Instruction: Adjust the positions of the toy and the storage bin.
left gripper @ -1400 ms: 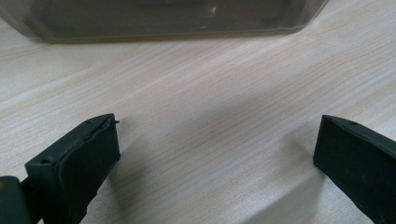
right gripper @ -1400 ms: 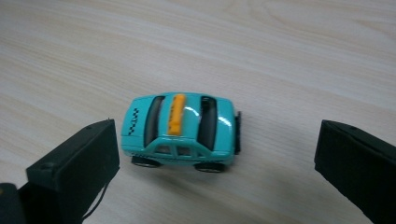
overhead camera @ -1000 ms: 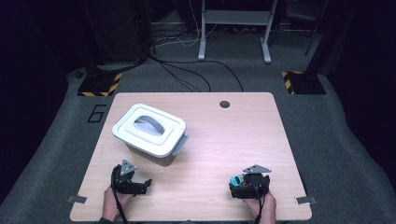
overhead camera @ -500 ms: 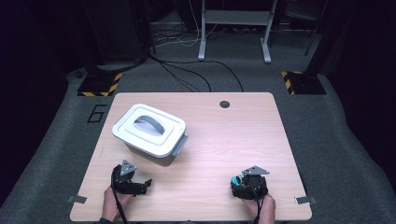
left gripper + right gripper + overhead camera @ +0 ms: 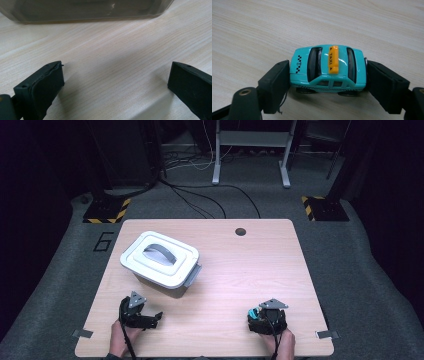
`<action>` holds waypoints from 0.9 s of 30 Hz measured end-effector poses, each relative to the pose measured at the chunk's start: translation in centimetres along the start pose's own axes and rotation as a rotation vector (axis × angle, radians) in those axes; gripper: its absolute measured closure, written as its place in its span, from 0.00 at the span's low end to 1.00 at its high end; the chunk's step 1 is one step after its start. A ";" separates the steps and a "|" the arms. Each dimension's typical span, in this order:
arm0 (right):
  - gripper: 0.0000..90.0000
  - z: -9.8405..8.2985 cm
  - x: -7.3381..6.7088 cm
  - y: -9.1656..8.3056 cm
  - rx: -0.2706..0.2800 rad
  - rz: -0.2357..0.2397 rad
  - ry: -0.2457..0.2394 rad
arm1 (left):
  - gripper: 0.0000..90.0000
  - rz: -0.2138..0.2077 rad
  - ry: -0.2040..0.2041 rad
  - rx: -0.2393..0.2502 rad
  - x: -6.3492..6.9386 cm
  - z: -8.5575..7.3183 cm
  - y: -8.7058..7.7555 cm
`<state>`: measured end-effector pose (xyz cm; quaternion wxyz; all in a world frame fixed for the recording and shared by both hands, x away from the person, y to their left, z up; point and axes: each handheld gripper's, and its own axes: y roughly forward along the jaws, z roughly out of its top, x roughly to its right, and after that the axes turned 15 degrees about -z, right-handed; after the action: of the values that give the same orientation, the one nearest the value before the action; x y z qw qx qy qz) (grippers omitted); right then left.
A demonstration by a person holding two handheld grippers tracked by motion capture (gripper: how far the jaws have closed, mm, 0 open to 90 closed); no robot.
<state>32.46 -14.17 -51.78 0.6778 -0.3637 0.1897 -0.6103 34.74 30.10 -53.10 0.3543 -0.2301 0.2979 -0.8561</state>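
Observation:
A turquoise toy taxi (image 5: 328, 66) with a yellow roof sign stands on the wooden table (image 5: 240, 270) near the front right. My right gripper (image 5: 328, 75) has just been closing its jaws, and the pads now press on the car's front and rear ends. From above, the car (image 5: 253, 312) shows as a cyan spot at the right gripper's (image 5: 254, 314) tip. At the front left, my left gripper (image 5: 156, 317) lies on the table, its jaws wide apart. The left gripper (image 5: 116, 77) has bare wood between its pads.
A white lidded box (image 5: 160, 259) with a grey handle sits on the left half of the table, just beyond the left gripper; its lower wall (image 5: 85, 10) fills the top of the left gripper view. A cable hole (image 5: 240, 231) lies near the far edge.

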 end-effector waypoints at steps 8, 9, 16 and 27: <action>0.26 0.0 -0.1 0.1 0.009 -0.013 0.016 | 0.00 0.001 0.002 -0.001 0.0 0.0 0.0; 0.26 0.0 -0.1 0.1 0.011 -0.013 0.016 | 0.00 0.003 0.002 0.000 0.0 0.0 0.0; 0.27 -0.1 0.2 0.1 0.026 0.005 0.005 | 0.00 0.003 0.002 0.000 0.0 0.0 0.0; 0.27 0.0 1.1 -0.4 0.042 -0.008 0.002 | 0.00 0.001 0.002 -0.001 0.0 0.0 0.0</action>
<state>32.40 -15.21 -51.23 0.6824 -0.3495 0.1762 -0.6174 34.74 30.11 -53.08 0.3543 -0.2290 0.2987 -0.8560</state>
